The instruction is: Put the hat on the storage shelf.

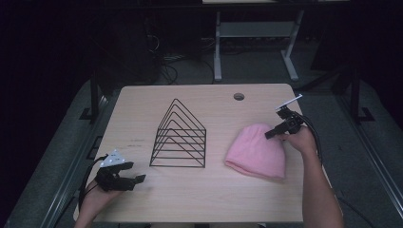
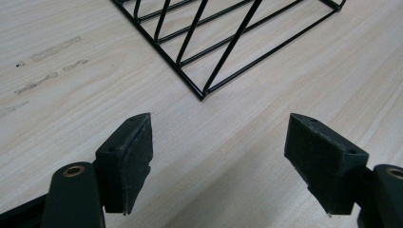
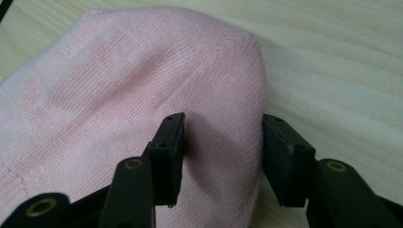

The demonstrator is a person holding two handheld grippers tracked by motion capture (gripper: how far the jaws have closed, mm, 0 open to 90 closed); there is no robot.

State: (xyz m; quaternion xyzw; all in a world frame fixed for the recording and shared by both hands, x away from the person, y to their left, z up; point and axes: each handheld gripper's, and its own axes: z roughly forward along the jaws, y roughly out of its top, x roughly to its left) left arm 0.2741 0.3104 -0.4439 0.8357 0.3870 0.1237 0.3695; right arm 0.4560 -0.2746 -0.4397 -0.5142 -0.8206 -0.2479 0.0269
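Note:
A pink knit beanie (image 1: 256,152) lies flat on the right half of the wooden table (image 1: 214,194). My right gripper (image 1: 269,134) comes in from the right at the beanie's far right edge. In the right gripper view its two jaws (image 3: 223,147) straddle a bunched fold at the rim of the beanie (image 3: 119,85), and both pads touch the fabric. A black wire rack (image 1: 180,137) of nested triangles stands at the table's middle. My left gripper (image 1: 134,172) rests low near the front left corner, open and holding nothing (image 2: 218,156), aimed at the rack's near corner (image 2: 228,42).
A round cable hole (image 1: 239,97) sits in the table's far edge. Faint scuff marks (image 2: 52,61) mark the wood left of the rack. Beyond the table stand a white desk frame (image 1: 256,42) and dark floor with cables.

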